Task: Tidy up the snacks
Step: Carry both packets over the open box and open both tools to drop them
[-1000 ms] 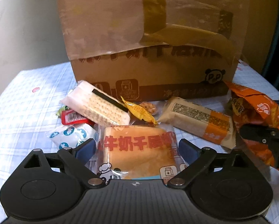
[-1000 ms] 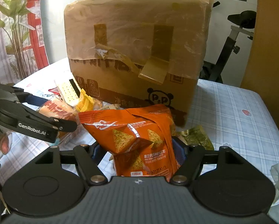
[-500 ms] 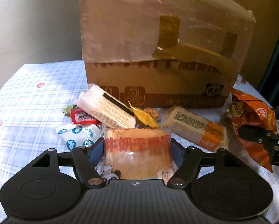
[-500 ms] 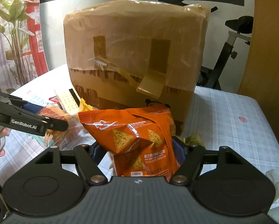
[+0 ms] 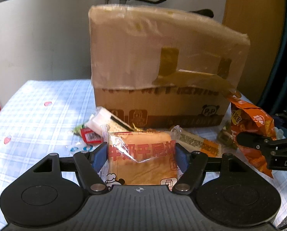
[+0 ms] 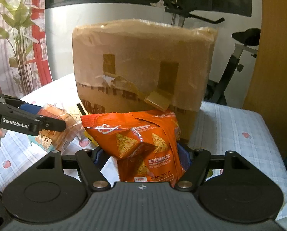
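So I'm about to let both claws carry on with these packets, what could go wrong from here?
The left claw squeezes the soft bread packet, which might get crushed. The right claw pinches only the chip bag's lower part; its top could flop or slip. The tall cardboard box stands close ahead, so either packet could bump it.

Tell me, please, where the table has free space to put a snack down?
Bare tablecloth lies left of the cardboard box, and more to its right. In front of the box it is crowded: cracker pack, red packet, long bar.
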`<state>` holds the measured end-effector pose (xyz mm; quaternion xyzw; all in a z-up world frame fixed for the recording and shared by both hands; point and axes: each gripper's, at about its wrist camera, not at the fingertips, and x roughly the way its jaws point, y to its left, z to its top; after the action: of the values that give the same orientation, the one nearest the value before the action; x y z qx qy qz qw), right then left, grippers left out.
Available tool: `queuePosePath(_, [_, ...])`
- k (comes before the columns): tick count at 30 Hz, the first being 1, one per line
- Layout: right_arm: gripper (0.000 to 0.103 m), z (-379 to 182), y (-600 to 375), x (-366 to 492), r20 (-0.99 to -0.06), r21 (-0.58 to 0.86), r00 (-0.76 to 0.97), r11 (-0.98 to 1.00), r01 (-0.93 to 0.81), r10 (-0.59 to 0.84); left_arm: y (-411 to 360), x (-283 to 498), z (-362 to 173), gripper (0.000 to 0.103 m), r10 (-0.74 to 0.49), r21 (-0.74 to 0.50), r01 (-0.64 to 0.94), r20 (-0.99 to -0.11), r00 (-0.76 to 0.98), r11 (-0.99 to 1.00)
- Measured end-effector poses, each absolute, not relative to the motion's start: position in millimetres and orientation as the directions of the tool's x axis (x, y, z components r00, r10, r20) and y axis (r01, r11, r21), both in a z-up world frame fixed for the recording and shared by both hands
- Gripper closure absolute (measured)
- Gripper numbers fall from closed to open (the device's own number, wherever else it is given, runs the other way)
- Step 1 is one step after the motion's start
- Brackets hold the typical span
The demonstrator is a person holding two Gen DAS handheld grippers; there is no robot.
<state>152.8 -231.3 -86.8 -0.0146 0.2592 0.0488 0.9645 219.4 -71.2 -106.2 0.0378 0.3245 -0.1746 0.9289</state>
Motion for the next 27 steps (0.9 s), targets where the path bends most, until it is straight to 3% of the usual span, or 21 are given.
queuePosePath(15, [0.03, -36.0, -232.1, 133.9, -0.355, 0.001, 0.93, 0.995, -0.102, 0.096, -57.3, 195.9, -45.9, 0.029, -0.345, -0.047, 0.367, -0.47, 0.812, 0.929])
queuePosePath(27, [0.03, 47.8, -239.4, 157.5, -0.169, -0.047, 0.976, 0.988, -0.149, 0.139, -52.9, 243.6, 39.8, 0.029, -0.395, -0.083, 0.39, -0.328, 0.858, 0.917])
